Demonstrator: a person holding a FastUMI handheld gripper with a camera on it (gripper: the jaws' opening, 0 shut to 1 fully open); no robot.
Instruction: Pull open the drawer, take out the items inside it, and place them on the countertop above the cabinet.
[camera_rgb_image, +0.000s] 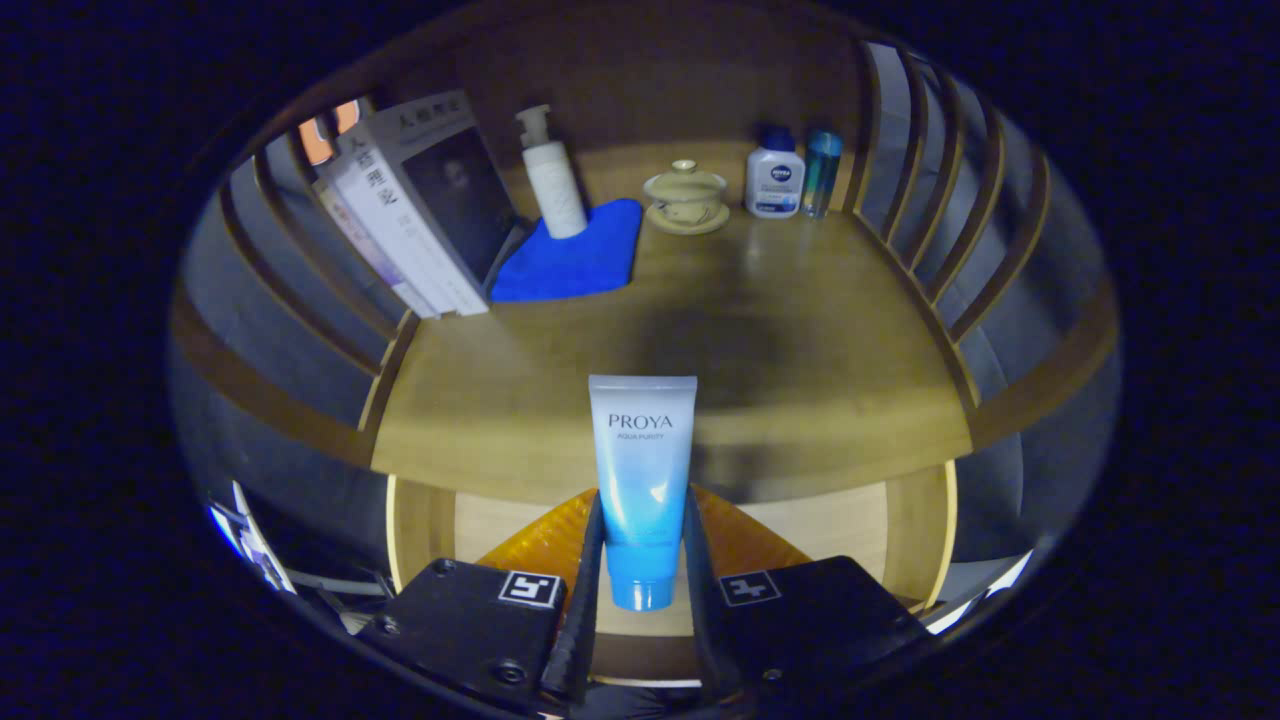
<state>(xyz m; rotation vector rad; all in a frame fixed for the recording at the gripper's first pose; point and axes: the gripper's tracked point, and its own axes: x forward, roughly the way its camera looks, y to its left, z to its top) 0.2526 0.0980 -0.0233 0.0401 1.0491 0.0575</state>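
So on the countertop (820, 330) there were books (415, 200) leaning at the left, then a pump bottle (553, 175) on a blue cloth (575, 255), a lidded cup (686, 195), and two small bottles (790, 172) at the right. The gripper (642, 560) had both fingers clamped on the blue tube (640, 470), held over the open drawer (480, 530) (an orange thing (545, 540) was down there). I'd have carried it forward over the bare middle, lowered it gently, then let go.

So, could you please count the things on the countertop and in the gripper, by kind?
Books: 3
Bottles: 3, pump bottle, white bottle, slim bottle
Tube, clamped by the gripper: 1
Lidded cup: 1
Blue cloth: 1
Total: 9
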